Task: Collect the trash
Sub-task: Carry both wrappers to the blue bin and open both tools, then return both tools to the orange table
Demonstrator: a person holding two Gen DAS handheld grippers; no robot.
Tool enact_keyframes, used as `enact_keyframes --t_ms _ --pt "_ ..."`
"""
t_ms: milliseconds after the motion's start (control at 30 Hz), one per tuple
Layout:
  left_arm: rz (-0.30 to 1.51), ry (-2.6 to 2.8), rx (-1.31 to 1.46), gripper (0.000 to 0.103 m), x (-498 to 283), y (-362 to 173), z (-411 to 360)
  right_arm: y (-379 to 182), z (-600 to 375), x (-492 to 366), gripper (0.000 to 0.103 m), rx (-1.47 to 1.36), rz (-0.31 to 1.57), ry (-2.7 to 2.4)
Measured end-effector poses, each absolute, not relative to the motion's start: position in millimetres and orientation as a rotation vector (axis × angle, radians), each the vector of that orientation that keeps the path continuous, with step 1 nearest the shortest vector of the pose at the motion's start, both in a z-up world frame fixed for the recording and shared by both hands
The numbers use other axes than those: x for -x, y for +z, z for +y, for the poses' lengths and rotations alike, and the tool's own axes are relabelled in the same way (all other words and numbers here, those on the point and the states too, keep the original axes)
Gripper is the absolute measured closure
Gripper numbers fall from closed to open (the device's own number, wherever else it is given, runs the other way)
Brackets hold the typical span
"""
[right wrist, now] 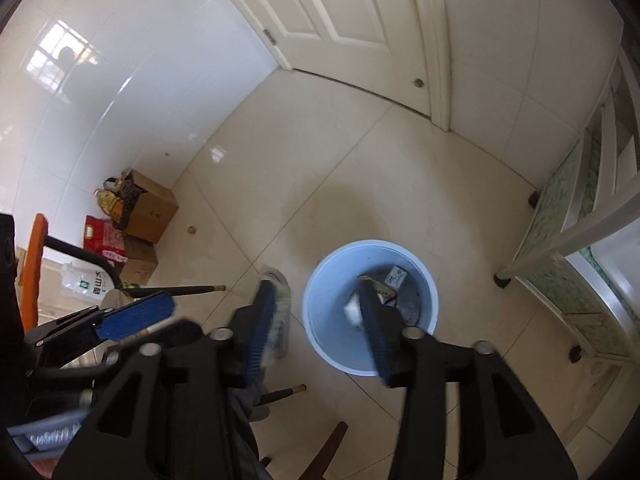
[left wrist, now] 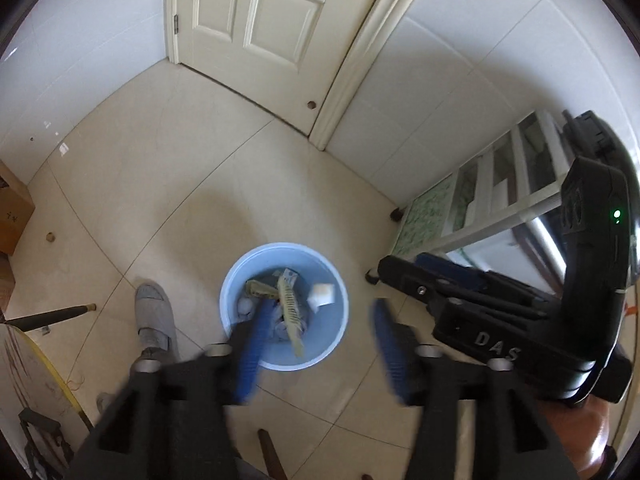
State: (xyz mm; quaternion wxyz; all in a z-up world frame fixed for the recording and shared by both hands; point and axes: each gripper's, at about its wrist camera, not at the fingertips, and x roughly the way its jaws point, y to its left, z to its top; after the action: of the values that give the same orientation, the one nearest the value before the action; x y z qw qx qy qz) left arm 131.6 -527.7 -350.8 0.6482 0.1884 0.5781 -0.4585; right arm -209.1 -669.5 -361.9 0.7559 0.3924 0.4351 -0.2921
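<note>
A light blue waste bin (left wrist: 248, 272) stands on the tiled floor, holding a striped wrapper (left wrist: 290, 308), a white scrap (left wrist: 322, 296) and other litter. My left gripper (left wrist: 320, 340) hangs above the bin's near rim, open, with nothing between its blue fingers (left wrist: 252, 344). In the right wrist view the same bin (right wrist: 332, 332) shows a small carton (right wrist: 394, 278) and a white scrap (right wrist: 352, 308) inside. My right gripper (right wrist: 318, 330) is also open and empty, one finger over the bin, the other over the floor. The two grippers are side by side.
A person's foot in a grey slipper (left wrist: 154, 312) stands just left of the bin. Cardboard boxes (right wrist: 150, 212) and bags sit by the left wall. A white-framed stand (left wrist: 480, 208) is on the right, a closed door (left wrist: 256, 20) behind, and dark chair legs (right wrist: 180, 290) near the front.
</note>
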Motion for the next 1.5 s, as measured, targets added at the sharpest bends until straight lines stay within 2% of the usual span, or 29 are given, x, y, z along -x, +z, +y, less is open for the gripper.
enact_keyframes --t_ms 33,67,133,167,400,600,967,1500 --pt "1.305 -1.033 -0.431 0.034 -131 -353 -532 -363 -670 211 0.034 -0.865 0.944 -0.644" --pt "1.300 -1.019 -0.437 0.027 -130 -354 -530 -363 -670 215 0.028 -0.873 0.934 -0.657" --pt "1.295 -0.986 -0.441 0.019 -129 -356 -534 -360 -670 220 0.004 -0.874 0.921 -0.687" --pt "1.287 -0.973 -0.444 0.017 -123 -358 -537 -359 -670 222 0.000 -0.869 0.913 -0.715" --pt "1.196 -0.900 -0.464 0.015 -92 -334 -525 -343 -663 234 0.000 -0.867 0.884 -0.796" --pt "1.108 -0.912 -0.421 0.015 -69 -294 -484 -312 -646 231 0.000 -0.815 0.858 -0.787" --pt "0.919 -0.879 -0.288 0.009 -49 -203 -356 -229 -591 208 0.000 -0.672 0.754 -0.746" --pt "0.684 -0.687 -0.091 0.001 3 -105 -150 -114 -465 113 0.000 -0.404 0.615 -0.514"
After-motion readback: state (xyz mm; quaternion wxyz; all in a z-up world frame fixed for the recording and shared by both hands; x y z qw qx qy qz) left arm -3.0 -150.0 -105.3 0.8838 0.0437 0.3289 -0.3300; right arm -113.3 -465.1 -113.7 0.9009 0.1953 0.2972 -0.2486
